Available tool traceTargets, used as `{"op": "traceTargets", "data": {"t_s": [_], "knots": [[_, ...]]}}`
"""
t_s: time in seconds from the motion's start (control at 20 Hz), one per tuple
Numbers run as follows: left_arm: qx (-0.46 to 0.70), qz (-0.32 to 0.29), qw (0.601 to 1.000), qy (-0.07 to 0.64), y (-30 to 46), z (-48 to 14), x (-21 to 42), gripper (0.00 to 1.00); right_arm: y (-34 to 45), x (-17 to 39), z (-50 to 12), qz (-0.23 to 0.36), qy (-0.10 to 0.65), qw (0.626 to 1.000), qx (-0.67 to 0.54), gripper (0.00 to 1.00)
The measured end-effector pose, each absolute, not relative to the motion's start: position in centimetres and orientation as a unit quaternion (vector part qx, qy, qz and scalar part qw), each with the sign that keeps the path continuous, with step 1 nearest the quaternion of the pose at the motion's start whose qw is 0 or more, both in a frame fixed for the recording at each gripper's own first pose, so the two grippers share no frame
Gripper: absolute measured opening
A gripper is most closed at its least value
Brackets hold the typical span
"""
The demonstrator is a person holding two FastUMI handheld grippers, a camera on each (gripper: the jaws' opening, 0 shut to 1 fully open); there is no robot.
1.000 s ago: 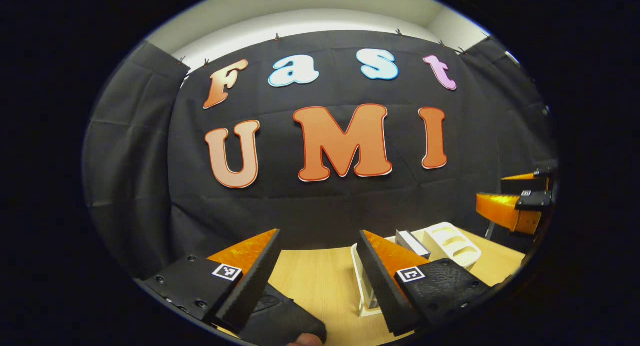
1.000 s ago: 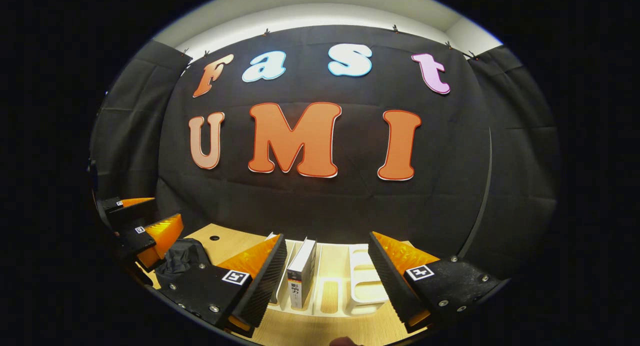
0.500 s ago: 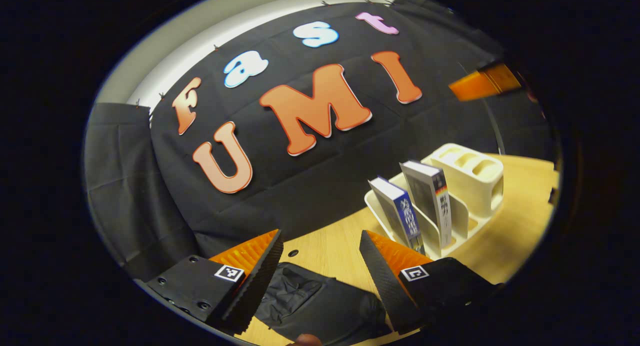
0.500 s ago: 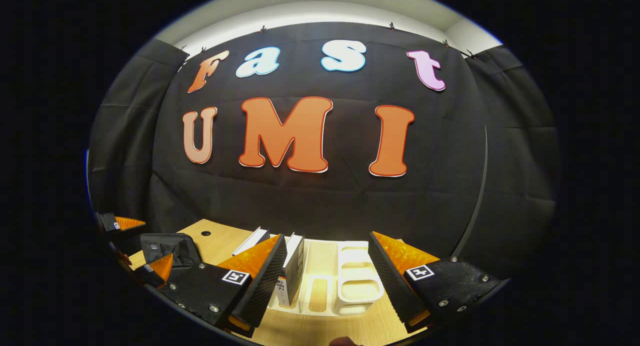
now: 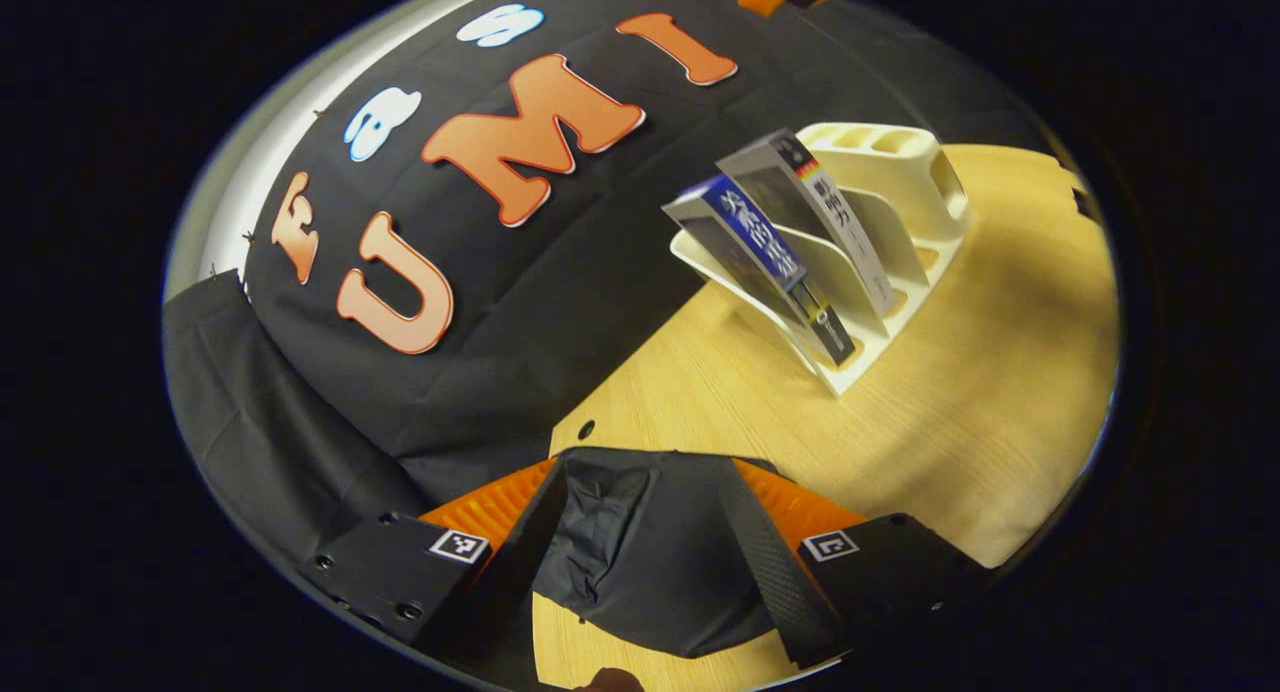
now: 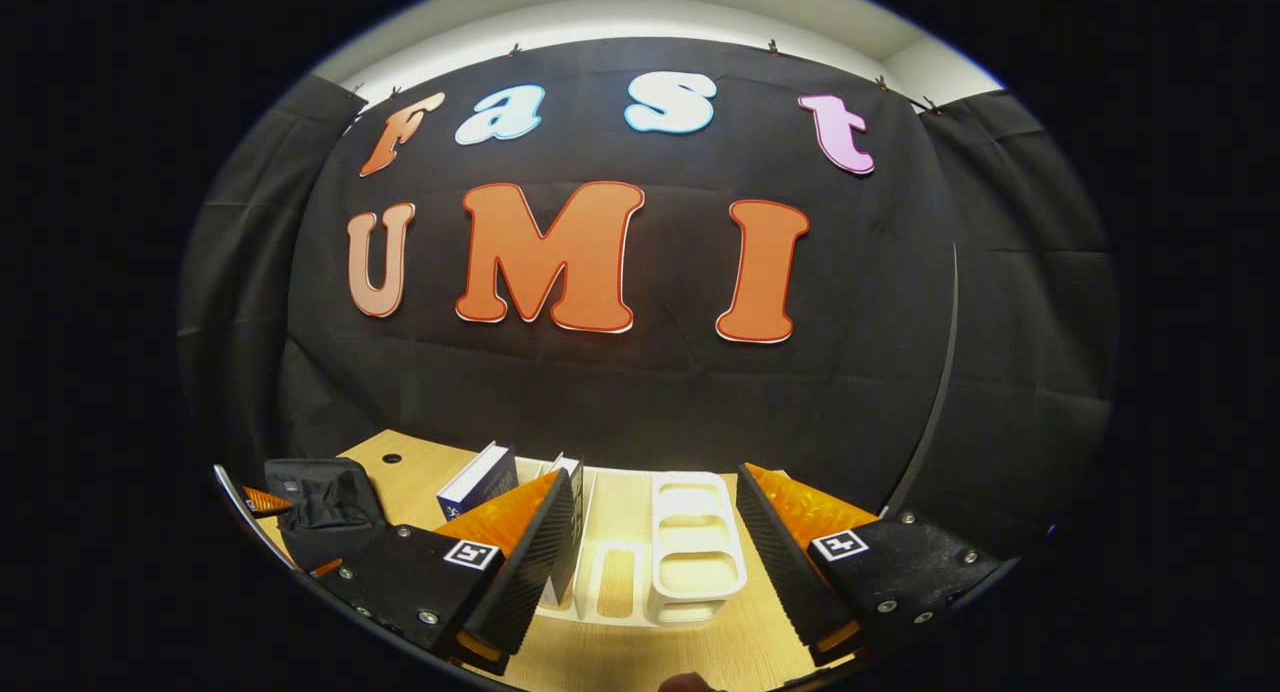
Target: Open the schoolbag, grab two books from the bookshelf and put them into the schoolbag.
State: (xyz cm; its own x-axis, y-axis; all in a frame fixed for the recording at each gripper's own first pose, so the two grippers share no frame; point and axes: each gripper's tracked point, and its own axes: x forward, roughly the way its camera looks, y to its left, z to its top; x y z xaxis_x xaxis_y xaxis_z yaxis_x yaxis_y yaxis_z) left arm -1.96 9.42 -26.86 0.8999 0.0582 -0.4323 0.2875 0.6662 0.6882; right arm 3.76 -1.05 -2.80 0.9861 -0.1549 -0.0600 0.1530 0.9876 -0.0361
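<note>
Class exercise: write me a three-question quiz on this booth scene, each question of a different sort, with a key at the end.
1. True or false: both books stand in the white rack.
2. Multiple choice: what lies between the left gripper jaws? A) a book B) the black schoolbag C) a cup
3. Fill in: the right gripper hangs open above the ____.

Key
1. True: two books lean in its slots on the table.
2. B: the bag lies between the open jaws; whether they touch it cannot be told.
3. Rack: it sits between and below the spread jaws in the right gripper view.
</note>
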Motion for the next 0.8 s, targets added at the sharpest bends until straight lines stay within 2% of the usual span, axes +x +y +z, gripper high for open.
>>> {"op": "traceTargets", "data": {"t_s": [0.35,0.65,0.8], "knots": [[0.455,-0.091,0.844,0.270,10.8,-33.1,-4.2,0.98,-1.6,3.8,-3.5,-0.087,0.038,0.995,-0.017,0.98],[0.474,-0.052,0.824,0.305,13.7,-36.1,-4.6,0.98,-1.7,3.8,-3.9,-0.088,0.041,0.995,-0.014,0.98],[0.495,-0.030,0.819,0.289,14.3,-36.0,-3.4,0.97,-1.6,3.8,-4.2,-0.084,0.044,0.995,-0.011,0.98]]}}
